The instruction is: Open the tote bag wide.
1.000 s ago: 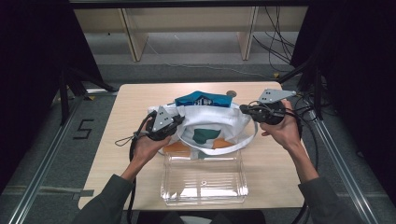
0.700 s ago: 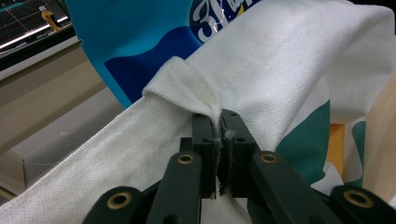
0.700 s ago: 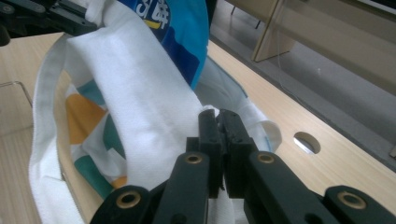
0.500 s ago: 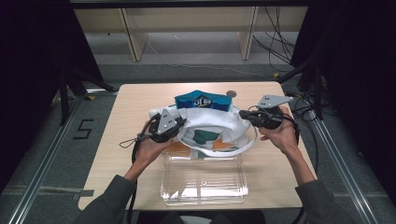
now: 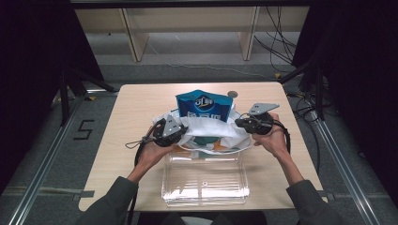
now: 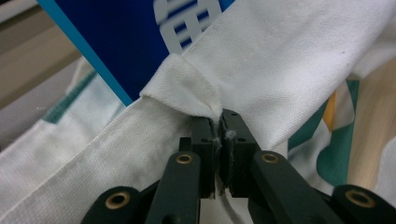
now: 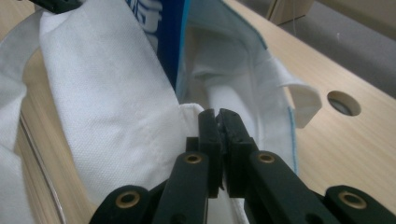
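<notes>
Dark curtains close in both sides of the room, and pale shelving stands on the grey floor beyond the light wooden tabletop (image 5: 141,108). At the middle of that tabletop sits a white cloth bag (image 5: 211,133) with green and orange print, its mouth held wide between two hand-held tools. The left gripper (image 5: 180,132) has its fingers (image 6: 205,140) pressed together on the bag's left rim, pinching the fabric just below a folded seam, as the left gripper view shows up close. The right gripper (image 5: 238,123) has its fingers (image 7: 210,135) likewise clamped on the bag's right rim, with white cloth caught between them in the right gripper view. A blue packet (image 5: 205,105) with white lettering stands upright in the bag, its top rising above the far rim. Just near of the bag, touching its near edge, lies a clear plastic container (image 5: 205,180). A round hole (image 5: 232,94) is set in the tabletop beyond the packet, to the right. A cable (image 5: 136,143) trails from the left gripper across the wood.
</notes>
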A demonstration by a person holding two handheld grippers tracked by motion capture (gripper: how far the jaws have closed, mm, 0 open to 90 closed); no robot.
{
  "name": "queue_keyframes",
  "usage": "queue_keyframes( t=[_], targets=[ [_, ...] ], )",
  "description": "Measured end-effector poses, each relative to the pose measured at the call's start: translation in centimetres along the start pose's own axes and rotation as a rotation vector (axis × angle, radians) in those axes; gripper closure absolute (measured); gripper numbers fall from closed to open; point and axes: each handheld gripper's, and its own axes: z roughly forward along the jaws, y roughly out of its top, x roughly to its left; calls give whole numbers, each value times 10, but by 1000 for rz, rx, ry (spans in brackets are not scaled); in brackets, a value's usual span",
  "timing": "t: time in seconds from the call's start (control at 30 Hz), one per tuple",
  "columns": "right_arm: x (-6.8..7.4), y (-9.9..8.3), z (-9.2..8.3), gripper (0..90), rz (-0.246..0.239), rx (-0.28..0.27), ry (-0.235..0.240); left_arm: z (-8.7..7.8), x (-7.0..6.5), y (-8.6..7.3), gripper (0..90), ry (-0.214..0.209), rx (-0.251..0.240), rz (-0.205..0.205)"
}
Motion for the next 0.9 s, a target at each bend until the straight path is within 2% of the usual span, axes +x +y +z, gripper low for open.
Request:
queue_keyframes(
  t=[0.07,0.13,0.2,0.23,0.27,0.3,0.33,0.37,0.4,0.43,0.47,0.5,0.53,0.6,0.63,0.7,0.77,0.8,0.9],
  targets=[
    [-1,-5,4,888,-6,8,1,3,-1,-2,842,-16,8,-26],
    [0,-9,8,887,13,24,14,4,0,-4,841,-37,32,-21],
    [0,-13,11,887,13,31,24,5,0,-6,841,-44,41,-21],
    [0,-15,13,887,38,37,32,5,1,-6,841,-49,48,-8],
    [-2,-17,14,886,36,29,36,5,1,-7,840,-56,60,-12],
    [-1,-17,15,886,54,39,49,6,1,-8,840,-61,64,-12],
    [-2,-18,15,886,54,50,56,6,1,-8,840,-62,67,-25],
    [-3,-18,15,886,44,55,59,6,2,-9,840,-69,70,-18],
    [-2,-19,17,886,55,42,58,7,3,-9,841,-71,73,-22],
    [-2,-19,18,886,72,53,65,8,3,-10,840,-75,74,-36],
    [-1,-20,19,886,78,55,72,8,4,-11,840,-84,77,-24],
    [-2,-22,21,886,62,57,75,9,3,-12,840,-85,76,-40],
    [-1,-23,23,885,48,66,73,9,4,-13,840,-90,86,-26],
    [0,-26,27,885,70,63,82,10,4,-15,839,-95,82,-54],
    [0,-28,28,885,76,61,87,9,6,-15,838,-94,105,-34],
    [0,-30,29,883,89,61,93,9,5,-15,837,-99,106,-51],
    [-1,-30,28,874,89,72,102,11,4,-16,836,-111,89,-89],
    [-1,-30,28,853,95,47,87,11,6,-17,835,-114,97,-91],
    [-4,-28,21,751,128,36,82,8,9,-17,820,-125,90,-135]
  ],
)
